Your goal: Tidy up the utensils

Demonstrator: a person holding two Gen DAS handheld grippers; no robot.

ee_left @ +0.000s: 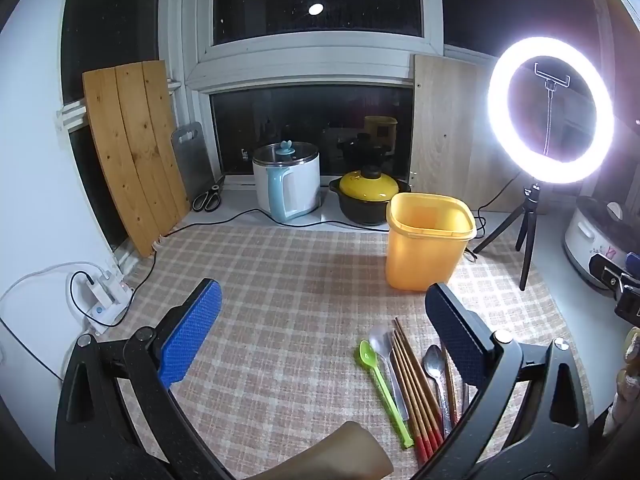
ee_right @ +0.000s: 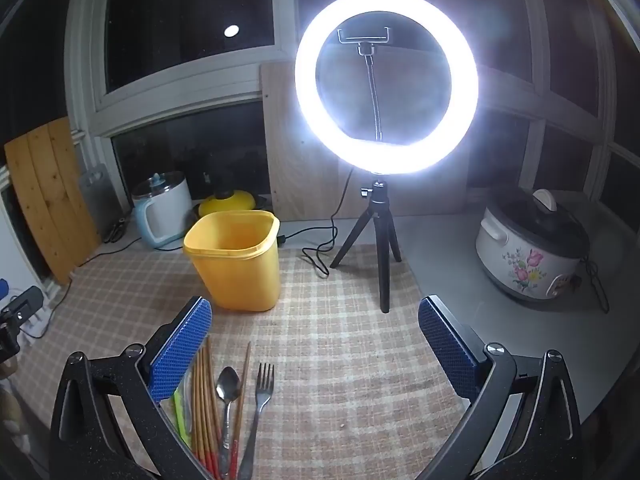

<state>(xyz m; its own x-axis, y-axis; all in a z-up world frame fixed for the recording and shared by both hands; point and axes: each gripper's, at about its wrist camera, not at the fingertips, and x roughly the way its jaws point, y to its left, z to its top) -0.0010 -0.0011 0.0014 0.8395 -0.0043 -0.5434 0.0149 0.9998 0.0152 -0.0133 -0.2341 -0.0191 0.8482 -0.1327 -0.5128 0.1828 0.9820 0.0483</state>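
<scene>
A row of utensils lies on the checked tablecloth: a green plastic spoon (ee_left: 382, 390), a clear spoon (ee_left: 379, 343), several wooden chopsticks (ee_left: 412, 384) with red ends, a metal spoon (ee_left: 434, 364) and, in the right wrist view, a metal fork (ee_right: 262, 390). Behind them stands an empty yellow plastic container (ee_left: 428, 240). My left gripper (ee_left: 322, 308) hovers open above the cloth, the utensils just inside its right finger. My right gripper (ee_right: 316, 328) is open too, with the chopsticks (ee_right: 204, 396), the metal spoon (ee_right: 228, 386) and the fork by its left finger. Nothing is held.
A lit ring light on a black tripod (ee_right: 382, 256) stands right of the container (ee_right: 236, 258), its cable trailing on the cloth. A flowered rice cooker (ee_right: 528, 256) sits at the right. At the back are a white kettle pot (ee_left: 286, 180), a yellow-lidded casserole (ee_left: 368, 196) and wooden boards (ee_left: 132, 148).
</scene>
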